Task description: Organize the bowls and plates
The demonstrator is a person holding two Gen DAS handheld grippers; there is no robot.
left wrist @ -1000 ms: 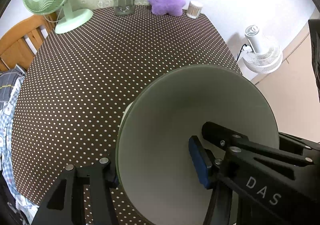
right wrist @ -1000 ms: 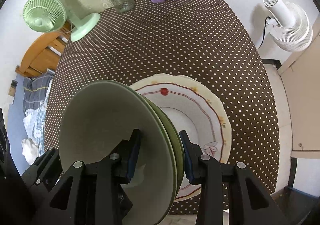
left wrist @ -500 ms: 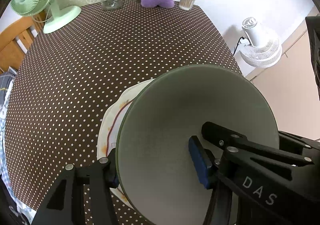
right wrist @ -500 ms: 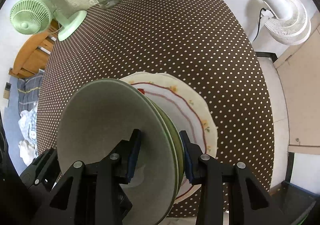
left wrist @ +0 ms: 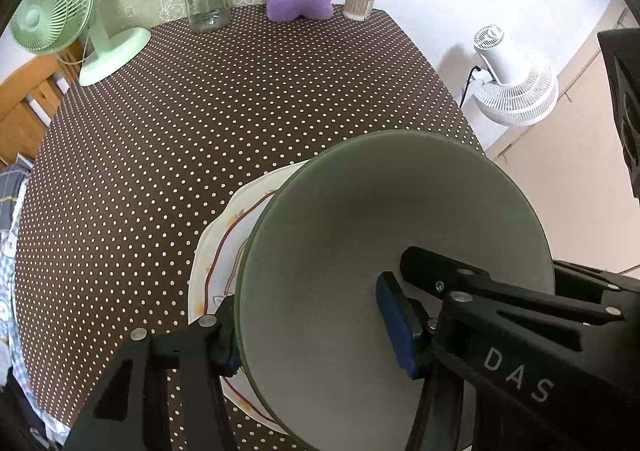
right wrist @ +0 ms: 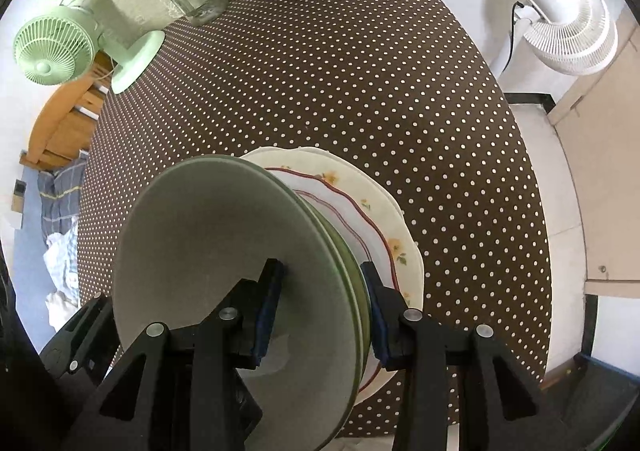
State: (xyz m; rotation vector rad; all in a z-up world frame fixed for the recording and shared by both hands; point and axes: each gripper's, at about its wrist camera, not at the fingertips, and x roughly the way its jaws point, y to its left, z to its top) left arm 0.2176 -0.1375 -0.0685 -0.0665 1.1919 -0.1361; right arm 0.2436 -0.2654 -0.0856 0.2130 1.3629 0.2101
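Left wrist view: the green bowl [left wrist: 360, 251], tipped on edge, fills the lower right of the frame and hides most of the floral plate [left wrist: 224, 243] behind it, leaving only a crescent at centre left. The left tongs [left wrist: 316, 335] point steeply down at the polka-dot surface [left wrist: 200, 111], pinching the bowl's wall; one blue pad lies against the inside, while the other finger sits behind the rim, its pad barely visible. The bowl's lower edge is cut off by the frame.

Right wrist view: the right tongs [right wrist: 320, 315], also angled steeply down, grip the bowl [right wrist: 224, 251] on its other side, one pad inside and one against the darker green outer wall. The plate [right wrist: 380, 219] lies flat on the surface [right wrist: 360, 71] at centre, its left half hidden behind the bowl. Whether the bowl touches the plate cannot be told. At lower left, a black piece of the left tongs shows at the bowl's far side, partly hidden.
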